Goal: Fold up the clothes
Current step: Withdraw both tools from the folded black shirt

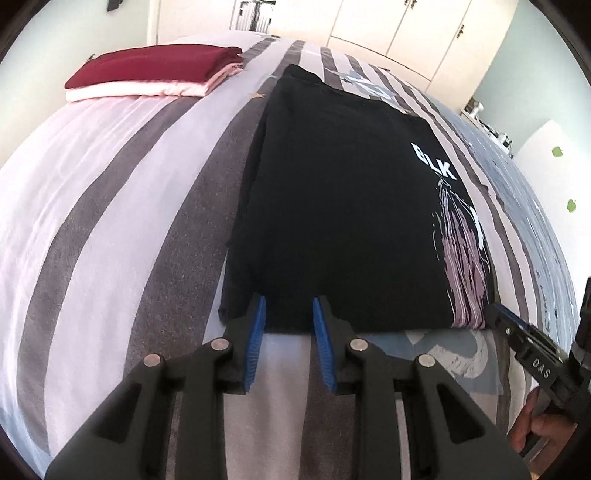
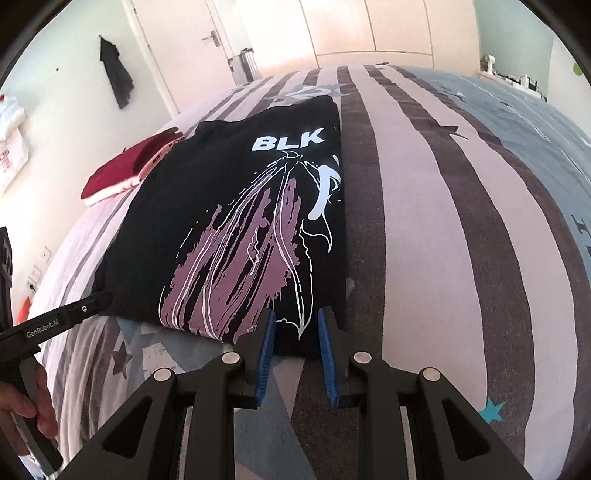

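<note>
Grippers, left [image 1: 289, 308] and right [image 2: 295, 319], both part-open at black shirt [image 1: 343, 206] hem; grip unclear.

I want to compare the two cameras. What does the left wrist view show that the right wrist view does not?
Only the left wrist view: the whole folded stack, maroon on pink, and the cupboard doors.
Only the right wrist view: a dark garment hanging on the wall, and the door handle.
Both: the black BLK T-shirt on the striped bed, a gripper at each near corner.
</note>
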